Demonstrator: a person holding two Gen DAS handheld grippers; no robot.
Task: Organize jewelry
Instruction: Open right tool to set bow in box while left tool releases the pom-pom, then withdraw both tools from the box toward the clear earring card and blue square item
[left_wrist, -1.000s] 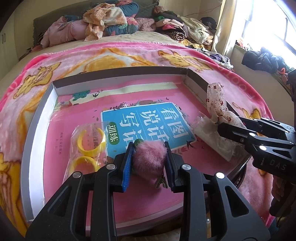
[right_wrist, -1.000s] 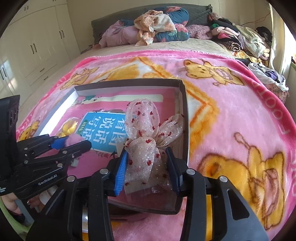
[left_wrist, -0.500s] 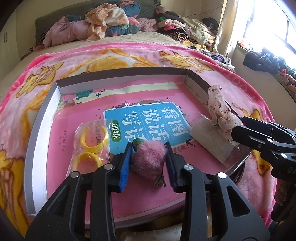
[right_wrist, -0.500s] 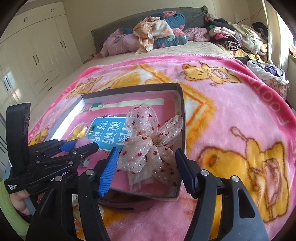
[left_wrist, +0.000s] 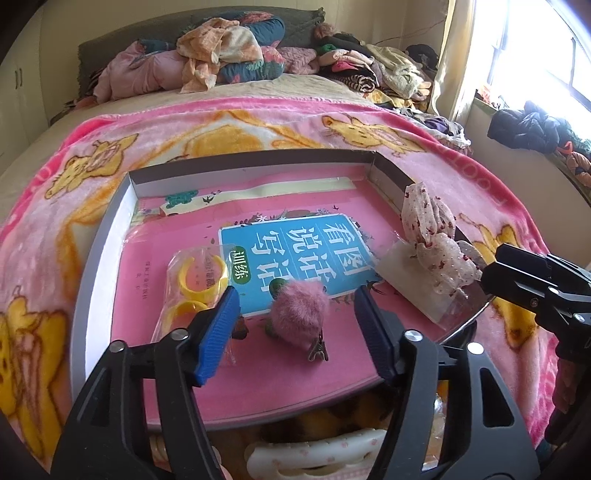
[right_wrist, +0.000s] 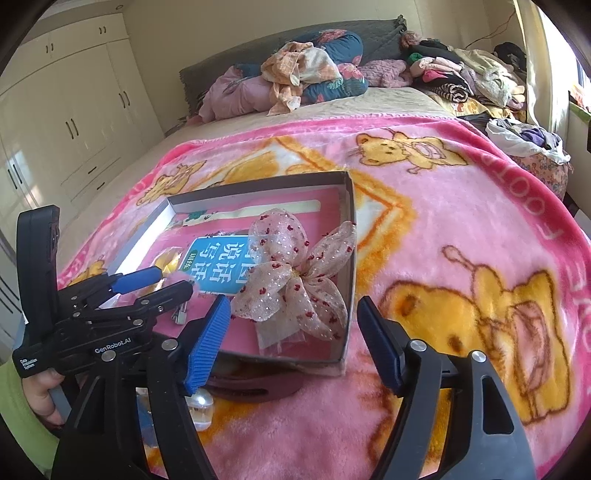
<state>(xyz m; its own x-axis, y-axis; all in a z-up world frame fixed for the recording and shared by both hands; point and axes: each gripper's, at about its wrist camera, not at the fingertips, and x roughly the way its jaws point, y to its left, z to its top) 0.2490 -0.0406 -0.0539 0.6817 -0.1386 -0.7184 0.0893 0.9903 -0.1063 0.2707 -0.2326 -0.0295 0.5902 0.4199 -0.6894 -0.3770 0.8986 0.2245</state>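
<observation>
Inside the shallow grey cardboard box (left_wrist: 99, 254) on the pink cartoon blanket (right_wrist: 461, 229), a fluffy pink pom-pom hair clip (left_wrist: 299, 314) lies free between my left gripper's (left_wrist: 295, 328) spread fingers. Nearby, the sheer red-dotted bow (right_wrist: 295, 284) rests beyond my right gripper (right_wrist: 291, 339), also spread wide.

Left black two-finger gripper with blue pads (left_wrist: 295, 325) jaws spread wide, gripping nothing; right black blue-padded gripper (right_wrist: 293, 341) likewise spread, empty.

Bare pink box floor (left_wrist: 258, 369) between pompom clip (left_wrist: 299, 319), ring packet (left_wrist: 192, 284) and bow (left_wrist: 436, 247).
</observation>
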